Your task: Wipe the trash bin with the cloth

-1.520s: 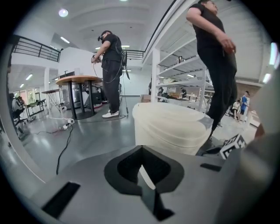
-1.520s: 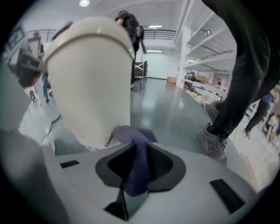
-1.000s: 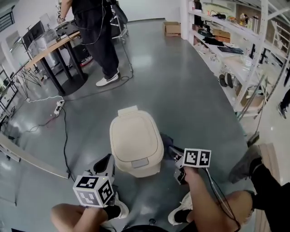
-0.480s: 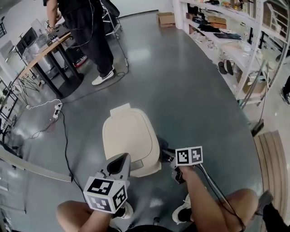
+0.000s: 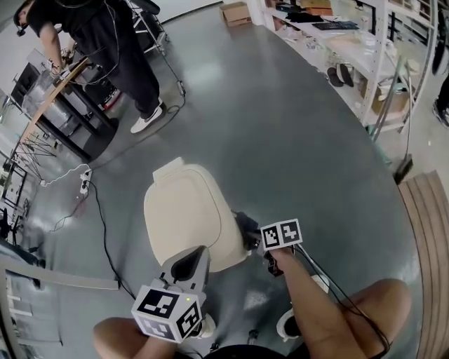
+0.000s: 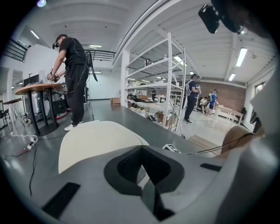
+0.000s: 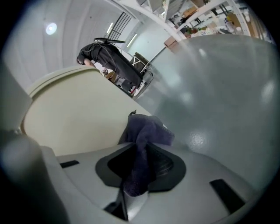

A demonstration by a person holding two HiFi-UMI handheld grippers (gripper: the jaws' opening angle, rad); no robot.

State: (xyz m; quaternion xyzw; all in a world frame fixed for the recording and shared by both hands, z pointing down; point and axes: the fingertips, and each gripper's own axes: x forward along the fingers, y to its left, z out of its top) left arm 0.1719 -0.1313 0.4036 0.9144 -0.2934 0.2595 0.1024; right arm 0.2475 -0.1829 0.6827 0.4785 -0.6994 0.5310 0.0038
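Cream trash bin (image 5: 184, 214), lid shut, upright on the grey floor (image 5: 280, 126), just ahead of the knees. Dark purple cloth (image 7: 144, 135) bunched against the bin's right side, near the lid's edge. Pinched in the right gripper (image 7: 139, 168), jaws closed on its lower folds, the rest spilling out above them. Right forearm reaching forward and inward, marker cube up. Left gripper (image 6: 142, 173) level and pointing across the lid from the bin's near front corner, jaws pressed together with nothing between.

Against a second ago: left gripper up from low beside the bin's left to its front edge; right gripper at the same right flank, cloth held as before; bin further left in the head view.

Around: standing person (image 5: 112, 42) in dark clothes at a table (image 5: 49, 98), far left. Power strip (image 5: 85, 188) and cable on the floor, left of the bin. Shelving (image 5: 365, 56) along the right, cardboard box (image 5: 235, 12) at the far end.
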